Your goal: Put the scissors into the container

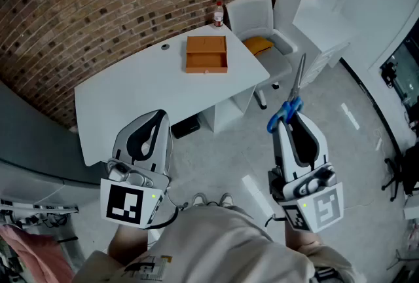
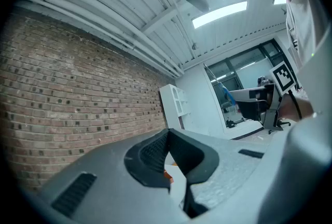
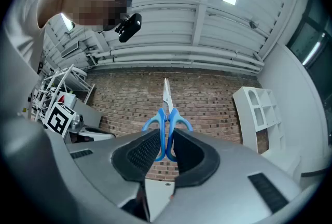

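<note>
Closest to the camera, at the bottom of the head view, is the person's pale shirt [image 1: 216,242]. Just above it are the two grippers, one on each side.

At the lower left, the left gripper [image 1: 156,119] has nothing in it. In the left gripper view its two black pads touch at the tips, so it is closed on nothing. A tiny bit of orange peeks through the gap lower down.

At the lower right, the right gripper [image 1: 289,119] is squeezing the scissors [image 1: 294,95]. In the right gripper view the jaws pinch the blue handles from both sides. The shiny blades stick out past the jaws and point toward the brick wall [image 3: 207,103].

The orange container [image 1: 206,54] sits near the top middle of the head view, on the white table [image 1: 131,98]. It is well apart from the scissors, with bare floor [image 1: 222,157] between the person and the table. I cannot tell if its top is open.

I think this is the carrying step. The scissors are picked up but not yet at the box.

Next, the right gripper needs to go up and left in the head view until the scissors are over the container. Then it should come down and let go. If the box turns out to be shut, the empty left gripper may need to open it first.
</note>
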Tool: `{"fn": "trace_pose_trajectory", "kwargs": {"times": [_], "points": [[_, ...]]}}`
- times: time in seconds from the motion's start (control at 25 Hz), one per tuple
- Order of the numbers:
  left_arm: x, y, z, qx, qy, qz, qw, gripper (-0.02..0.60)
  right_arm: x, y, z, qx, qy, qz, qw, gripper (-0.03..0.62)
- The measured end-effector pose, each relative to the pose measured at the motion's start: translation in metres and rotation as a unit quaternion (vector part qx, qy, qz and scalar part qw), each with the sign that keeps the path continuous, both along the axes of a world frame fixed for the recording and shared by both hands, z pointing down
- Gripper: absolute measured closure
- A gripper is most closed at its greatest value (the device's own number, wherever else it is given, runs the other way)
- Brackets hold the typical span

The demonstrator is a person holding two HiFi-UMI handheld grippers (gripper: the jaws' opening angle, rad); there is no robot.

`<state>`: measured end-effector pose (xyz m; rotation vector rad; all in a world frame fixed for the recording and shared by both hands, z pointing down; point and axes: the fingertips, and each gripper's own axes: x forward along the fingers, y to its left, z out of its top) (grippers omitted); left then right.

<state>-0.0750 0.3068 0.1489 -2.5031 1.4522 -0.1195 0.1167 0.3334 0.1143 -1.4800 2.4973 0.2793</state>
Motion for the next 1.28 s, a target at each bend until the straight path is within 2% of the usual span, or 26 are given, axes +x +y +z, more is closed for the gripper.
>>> {"fn": "trace_pose_trajectory", "kwargs": {"times": [0.16, 0.36, 0.52, 0.84, 1.0, 1.28], "points": [[0.009, 0.003, 0.003, 0.002, -0.008, -0.017, 0.9998, 0.574, 0.009, 0.002, 0.0, -0.004, 0.001, -0.014, 1.0, 0.513], [0.031, 0.008, 0.006, -0.002, -0.016, -0.014, 0.9998, 0.574, 0.029, 0.007, 0.003, -0.011, -0.008, -0.023, 1.0, 0.513], [0.043, 0.01, 0.006, -0.006, -0.016, -0.014, 0.9998, 0.574, 0.043, 0.006, 0.006, -0.028, -0.027, -0.04, 0.998, 0.513], [0.066, 0.013, 0.015, -0.025, -0.01, -0.022, 0.9994, 0.574, 0.06, 0.006, 0.021, -0.048, -0.018, -0.055, 0.997, 0.513], [0.082, 0.018, 0.011, -0.015, 0.001, -0.002, 0.9999, 0.574, 0.071, 0.005, 0.026, -0.057, -0.022, -0.069, 0.996, 0.513], [0.108, 0.017, 0.012, -0.011, -0.003, -0.008, 0.9999, 0.574, 0.095, 0.002, 0.029, -0.056, -0.02, -0.08, 0.995, 0.513]]}}
